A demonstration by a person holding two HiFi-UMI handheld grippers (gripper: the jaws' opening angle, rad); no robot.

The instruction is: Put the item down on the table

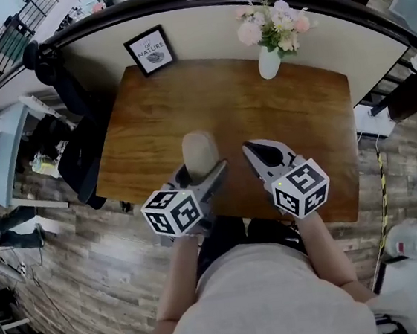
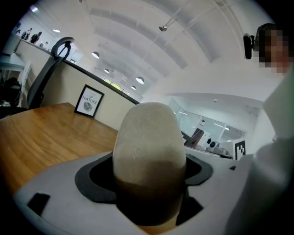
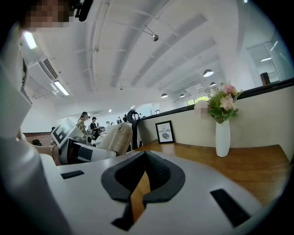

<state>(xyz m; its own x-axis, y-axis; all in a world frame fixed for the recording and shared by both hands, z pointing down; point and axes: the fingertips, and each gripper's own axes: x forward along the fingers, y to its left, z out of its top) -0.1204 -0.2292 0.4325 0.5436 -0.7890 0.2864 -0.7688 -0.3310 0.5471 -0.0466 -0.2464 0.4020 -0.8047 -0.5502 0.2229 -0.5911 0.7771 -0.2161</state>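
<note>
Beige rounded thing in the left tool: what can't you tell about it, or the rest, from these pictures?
- The beige item: its lower end sits hidden inside the left tool in the head and left gripper views, so what it is stays unclear.
- Its height above the table: the head view looks steeply down, so I cannot tell whether it touches.
- The framed picture: the print below "NATURE" is too small to read.

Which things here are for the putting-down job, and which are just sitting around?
For the job: beige rounded item, gripped in the left gripper; wooden table.
Just sitting around: framed picture, vase of flowers, and the right gripper, shut on nothing.
</note>
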